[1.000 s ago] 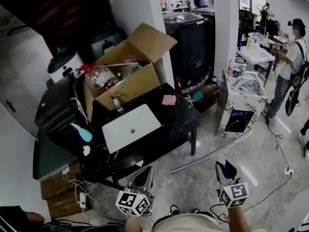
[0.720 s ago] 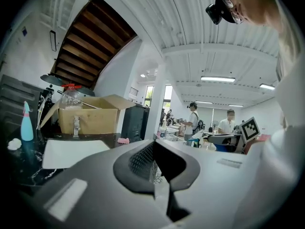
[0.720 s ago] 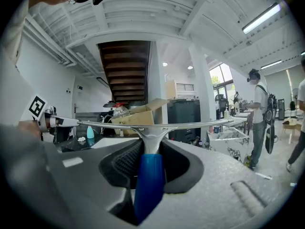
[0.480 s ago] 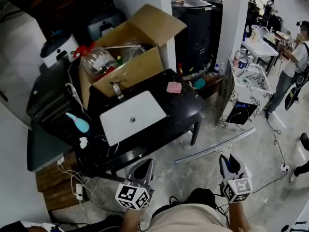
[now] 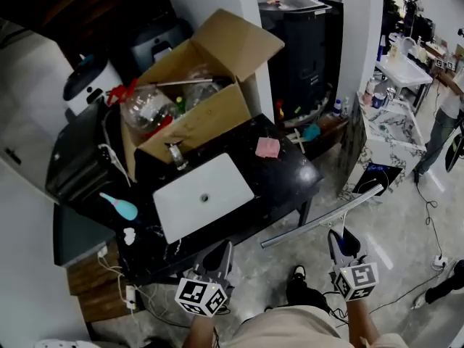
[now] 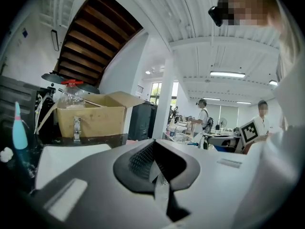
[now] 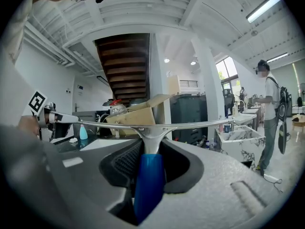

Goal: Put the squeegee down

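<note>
Step in hand: carry, not yet the put-down.

- Your right gripper (image 5: 342, 242) is clenched on the squeegee (image 5: 324, 215). In the right gripper view the blue handle (image 7: 148, 185) sits between the jaws, both pads on it.
- The blade (image 7: 200, 124) runs crosswise ahead of the jaws, roughly level.
- From the head view the squeegee hangs in the air over the floor, just in front of the table (image 5: 290, 176) and touching nothing.
- Your left gripper (image 5: 220, 256) has its jaws together with nothing between them. It is low beside the table's near edge and plays no part yet.

Table top: a white basin (image 5: 225, 183) takes the middle, a box (image 5: 206, 118) stands behind it and a sponge (image 5: 267, 147) lies to the right. The bare black patch at the right front corner looks like the likeliest landing spot — my guess only, since the task names no place.

Next move calls for:
- Bring the blade over that bare patch, clear of the sponge and the basin rim.
- Lower it until the blade and handle both rest on the top.
- Release only then. The blade is long and light, so it could tip off the edge if part of it overhangs.
</note>
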{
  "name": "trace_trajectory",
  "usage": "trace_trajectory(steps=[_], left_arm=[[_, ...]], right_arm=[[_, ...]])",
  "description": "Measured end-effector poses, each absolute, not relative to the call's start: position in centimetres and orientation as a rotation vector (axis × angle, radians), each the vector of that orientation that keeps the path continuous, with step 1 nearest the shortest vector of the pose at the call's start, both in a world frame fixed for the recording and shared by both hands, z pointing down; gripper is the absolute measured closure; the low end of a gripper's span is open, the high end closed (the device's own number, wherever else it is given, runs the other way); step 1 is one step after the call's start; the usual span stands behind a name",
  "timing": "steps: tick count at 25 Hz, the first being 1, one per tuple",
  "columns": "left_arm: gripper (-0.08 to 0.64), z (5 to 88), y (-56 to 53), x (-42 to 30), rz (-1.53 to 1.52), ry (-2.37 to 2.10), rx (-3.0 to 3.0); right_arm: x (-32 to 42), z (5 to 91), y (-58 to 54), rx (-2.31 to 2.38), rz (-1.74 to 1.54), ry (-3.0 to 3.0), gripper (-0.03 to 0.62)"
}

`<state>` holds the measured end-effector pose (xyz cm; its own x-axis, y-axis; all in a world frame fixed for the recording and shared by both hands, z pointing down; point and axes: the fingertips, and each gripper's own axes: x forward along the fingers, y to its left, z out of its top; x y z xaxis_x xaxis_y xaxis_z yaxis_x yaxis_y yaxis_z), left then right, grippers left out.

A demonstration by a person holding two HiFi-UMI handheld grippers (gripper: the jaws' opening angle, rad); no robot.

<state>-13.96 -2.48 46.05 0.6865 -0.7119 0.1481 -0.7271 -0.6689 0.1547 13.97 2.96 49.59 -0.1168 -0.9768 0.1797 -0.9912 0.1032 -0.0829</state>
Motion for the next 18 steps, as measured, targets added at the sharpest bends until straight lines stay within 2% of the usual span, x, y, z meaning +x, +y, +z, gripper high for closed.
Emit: trace_trajectory(steps=[11,18], left_arm=[[0.545,43.1,-11.8,-7.0,0.199,-1.221,2.727],[0.545,44.7,-15.2,-7.1,0.214,-1.316,2.648]], right_arm=[[18.8,51.1,-9.1,1.950,0.341,-2.371,0.471],[18.4,51.9,-15.4,1.840,0.398,-2.433,0.471]])
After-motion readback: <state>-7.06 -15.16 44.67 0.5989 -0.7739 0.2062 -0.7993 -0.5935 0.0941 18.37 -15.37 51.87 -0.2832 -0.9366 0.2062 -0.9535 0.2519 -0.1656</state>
